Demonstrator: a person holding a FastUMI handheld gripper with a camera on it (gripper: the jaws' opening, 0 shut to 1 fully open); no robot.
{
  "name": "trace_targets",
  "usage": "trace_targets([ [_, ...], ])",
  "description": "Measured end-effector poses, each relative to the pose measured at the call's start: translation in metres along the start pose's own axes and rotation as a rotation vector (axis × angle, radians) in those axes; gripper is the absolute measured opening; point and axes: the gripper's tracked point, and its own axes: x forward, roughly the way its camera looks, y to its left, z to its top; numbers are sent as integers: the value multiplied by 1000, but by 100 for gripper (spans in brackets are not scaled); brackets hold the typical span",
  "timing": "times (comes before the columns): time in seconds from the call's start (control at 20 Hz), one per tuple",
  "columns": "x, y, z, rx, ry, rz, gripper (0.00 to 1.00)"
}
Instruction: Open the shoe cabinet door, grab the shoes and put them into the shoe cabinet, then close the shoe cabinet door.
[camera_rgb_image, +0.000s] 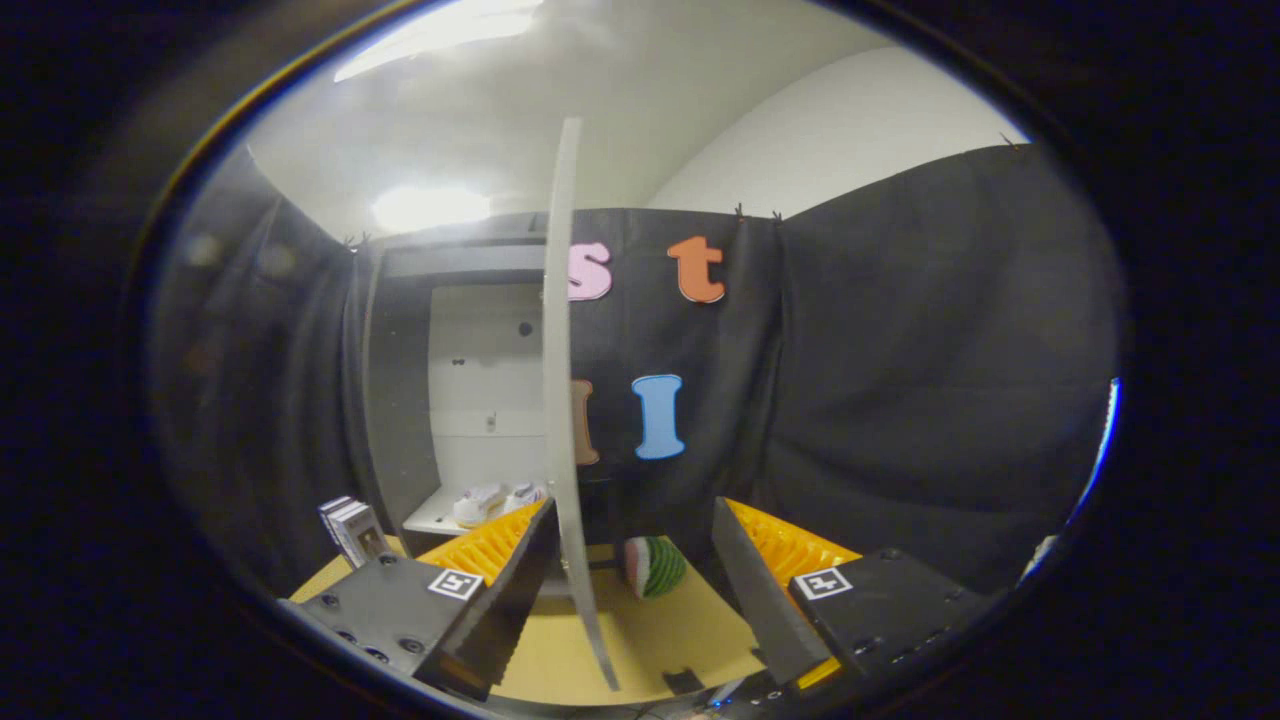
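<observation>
The shoe cabinet (400, 400) stands beyond the fingers with its door (562, 400) swung open, edge-on to me and running down between the two fingers close to the left one. A pair of white shoes (497, 503) sits on the cabinet's bottom shelf, beyond the left finger. My gripper (630, 575) is open, with the door's edge in the gap and neither finger pressing on it.
A watermelon-slice toy (655, 567) lies on the wooden tabletop (650, 640) just ahead of the fingers. A small stack of boxes or books (352, 530) stands to the left of the cabinet. Black cloth walls the booth.
</observation>
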Motion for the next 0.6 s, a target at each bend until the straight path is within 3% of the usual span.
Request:
trace_targets([
  [0.25, 71, -58, -6, -14, 18, 52, 95],
  [0.6, 170, -22, -44, -15, 53, 217, 95],
])
